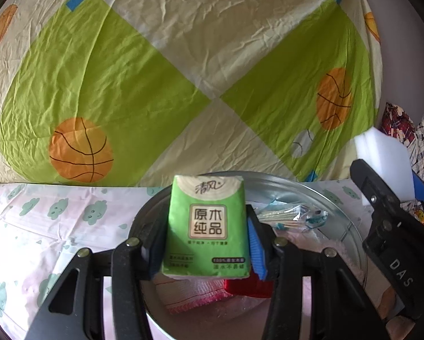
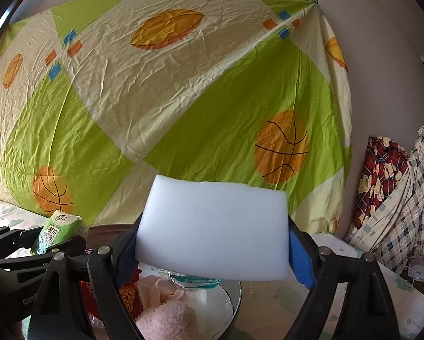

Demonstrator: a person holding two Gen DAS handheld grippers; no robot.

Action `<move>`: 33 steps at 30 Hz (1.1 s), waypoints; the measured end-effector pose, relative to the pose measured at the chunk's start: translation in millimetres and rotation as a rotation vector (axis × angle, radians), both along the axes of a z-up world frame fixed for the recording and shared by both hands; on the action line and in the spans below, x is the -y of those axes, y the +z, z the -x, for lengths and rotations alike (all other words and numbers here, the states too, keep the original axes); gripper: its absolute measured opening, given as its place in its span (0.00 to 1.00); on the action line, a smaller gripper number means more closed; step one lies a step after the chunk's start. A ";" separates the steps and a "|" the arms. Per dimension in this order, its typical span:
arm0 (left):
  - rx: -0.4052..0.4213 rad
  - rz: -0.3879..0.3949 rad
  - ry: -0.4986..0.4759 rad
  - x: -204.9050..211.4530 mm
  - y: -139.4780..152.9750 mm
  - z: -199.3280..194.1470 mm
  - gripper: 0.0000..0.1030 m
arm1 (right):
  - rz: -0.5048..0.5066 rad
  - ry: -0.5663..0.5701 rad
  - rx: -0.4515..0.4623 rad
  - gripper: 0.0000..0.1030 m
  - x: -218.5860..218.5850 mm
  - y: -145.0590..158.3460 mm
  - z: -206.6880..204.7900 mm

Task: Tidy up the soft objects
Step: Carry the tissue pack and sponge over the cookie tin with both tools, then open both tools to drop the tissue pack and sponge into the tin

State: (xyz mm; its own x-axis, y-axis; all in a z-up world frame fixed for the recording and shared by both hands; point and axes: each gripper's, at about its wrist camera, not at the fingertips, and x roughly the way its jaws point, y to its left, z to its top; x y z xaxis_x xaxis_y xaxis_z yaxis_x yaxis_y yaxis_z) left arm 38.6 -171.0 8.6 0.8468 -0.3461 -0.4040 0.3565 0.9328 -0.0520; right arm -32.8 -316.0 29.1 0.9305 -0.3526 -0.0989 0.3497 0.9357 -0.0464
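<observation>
Tissue pack: we see it upright at lower centre, long axis vertical, printed face toward the camera, above the metal basin.
Left gripper: fingers clamped on the pack's sides.
Sponge: white block at lower centre, long axis horizontal, broad face toward us.
Right gripper: fingers pressed against the sponge's short ends.
Hidden: the pack and sponge cover much of the basin; we cannot identify the red item beneath the pack.

Basketball-print sheet (creased), white wall
</observation>
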 end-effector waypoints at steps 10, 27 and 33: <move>-0.048 -0.047 0.044 3.3 -7.7 -16.9 0.47 | -0.078 0.078 -0.163 0.85 6.9 -15.3 -34.6; -0.079 -0.090 0.106 0.0 -15.5 -26.7 0.48 | -0.131 0.199 -0.275 0.88 3.3 -15.1 -48.4; -0.074 -0.067 0.133 -6.7 -11.8 -25.9 0.89 | -0.243 0.268 -0.295 0.90 14.1 -17.5 -49.9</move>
State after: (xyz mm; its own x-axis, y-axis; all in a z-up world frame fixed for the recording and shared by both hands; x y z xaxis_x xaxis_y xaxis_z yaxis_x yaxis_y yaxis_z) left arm 64.5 -164.2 -3.2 0.8502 -0.2030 -0.4858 0.2270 0.9738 -0.0095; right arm 17.1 -330.0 11.6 0.9055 -0.0371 -0.4227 0.0985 0.9873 0.1243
